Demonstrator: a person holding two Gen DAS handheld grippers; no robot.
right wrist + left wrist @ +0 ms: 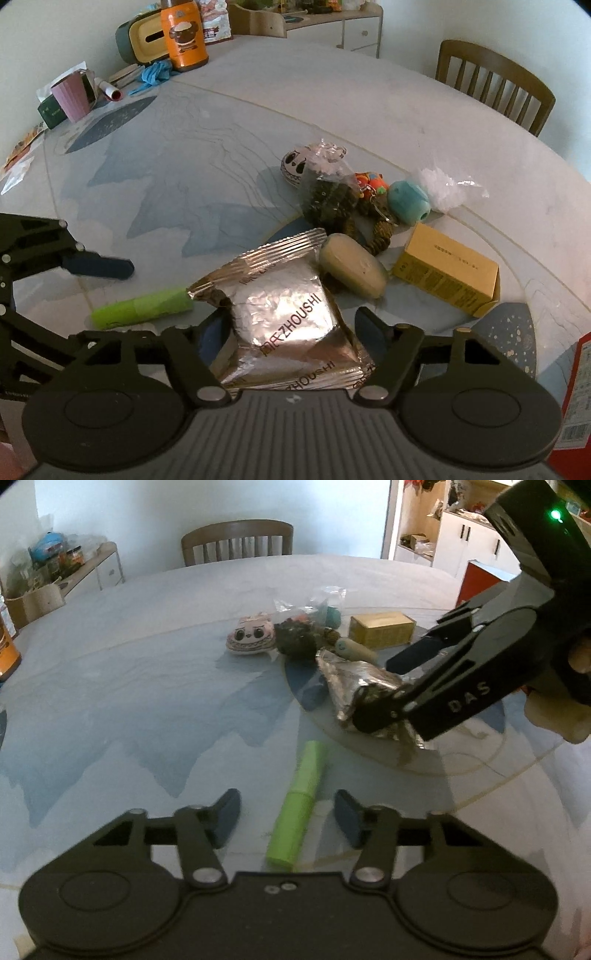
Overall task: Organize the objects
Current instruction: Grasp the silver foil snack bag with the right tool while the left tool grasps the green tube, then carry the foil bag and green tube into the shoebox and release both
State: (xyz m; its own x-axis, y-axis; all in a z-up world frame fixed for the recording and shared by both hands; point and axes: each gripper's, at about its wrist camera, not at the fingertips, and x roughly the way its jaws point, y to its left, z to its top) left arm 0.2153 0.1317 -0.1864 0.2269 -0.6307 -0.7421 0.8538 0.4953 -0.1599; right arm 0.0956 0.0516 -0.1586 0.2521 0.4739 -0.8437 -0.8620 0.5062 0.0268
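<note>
Left wrist view: left claw (287, 818) spread wide and empty, low over the desk (129, 686), straddling the near end of the green tube (298, 810), likely lining up a pick; right claw at far right on the silver foil packet (364, 686). Right wrist view: right claw (286, 334) wide apart, flanking the packet's near end, grip not confirmed; packet lies beside the clutter pile, yellow box (445, 273) to its right.

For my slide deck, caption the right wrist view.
Open right gripper straddles a silver foil packet beside a green tube and yellow box.
</note>
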